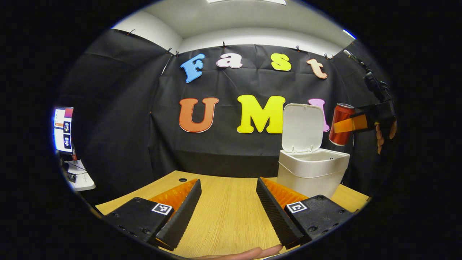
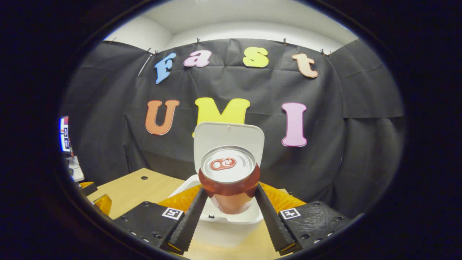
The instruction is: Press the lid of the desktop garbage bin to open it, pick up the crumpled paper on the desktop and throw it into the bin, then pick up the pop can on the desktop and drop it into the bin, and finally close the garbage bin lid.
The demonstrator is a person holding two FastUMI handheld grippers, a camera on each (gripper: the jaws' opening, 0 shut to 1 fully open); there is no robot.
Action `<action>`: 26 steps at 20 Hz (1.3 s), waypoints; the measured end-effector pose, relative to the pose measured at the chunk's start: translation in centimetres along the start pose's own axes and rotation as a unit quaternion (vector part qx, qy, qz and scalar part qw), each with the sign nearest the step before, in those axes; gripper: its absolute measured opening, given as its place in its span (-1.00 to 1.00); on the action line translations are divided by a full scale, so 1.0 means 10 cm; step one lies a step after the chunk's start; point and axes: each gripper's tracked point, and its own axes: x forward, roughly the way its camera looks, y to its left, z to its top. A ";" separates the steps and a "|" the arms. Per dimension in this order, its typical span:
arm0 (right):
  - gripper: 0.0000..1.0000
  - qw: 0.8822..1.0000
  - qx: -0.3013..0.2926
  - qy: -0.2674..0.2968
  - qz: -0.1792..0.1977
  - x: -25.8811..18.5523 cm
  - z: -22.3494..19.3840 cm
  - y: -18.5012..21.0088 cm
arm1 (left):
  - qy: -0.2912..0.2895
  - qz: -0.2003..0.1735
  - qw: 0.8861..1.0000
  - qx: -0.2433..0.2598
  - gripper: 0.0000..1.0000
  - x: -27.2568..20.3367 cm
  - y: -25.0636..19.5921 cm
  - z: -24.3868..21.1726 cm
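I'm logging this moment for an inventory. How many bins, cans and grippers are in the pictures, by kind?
Bins: 1, the white garbage bin with its lid up.
Cans: 1, the red pop can.
Grippers: 2, the left gripper and the right gripper.
Total: 4.

Lighting evenly from a ceiling panel (image 1: 247, 1) overhead; bending strongly at fisheye edges; staying sharp, glare-free.

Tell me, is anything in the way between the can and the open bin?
Nothing visible blocks it. The right gripper holds the can above the white bin, and the lid stands open behind the opening. The left gripper waits open, low over the table, clear of the bin.
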 end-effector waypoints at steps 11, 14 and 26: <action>0.65 0.999 0.002 0.047 -0.004 0.62 -0.25 0.09 | 0.015 0.002 1.000 -0.009 0.90 0.03 0.11 -0.06; 0.65 0.998 0.007 0.055 0.001 0.64 -0.29 0.13 | 0.017 0.002 1.000 -0.010 0.97 0.03 0.10 -0.07; 0.65 0.999 0.003 0.033 0.001 0.48 -0.05 0.10 | 0.027 -0.002 1.000 -0.010 0.97 0.03 0.07 -0.11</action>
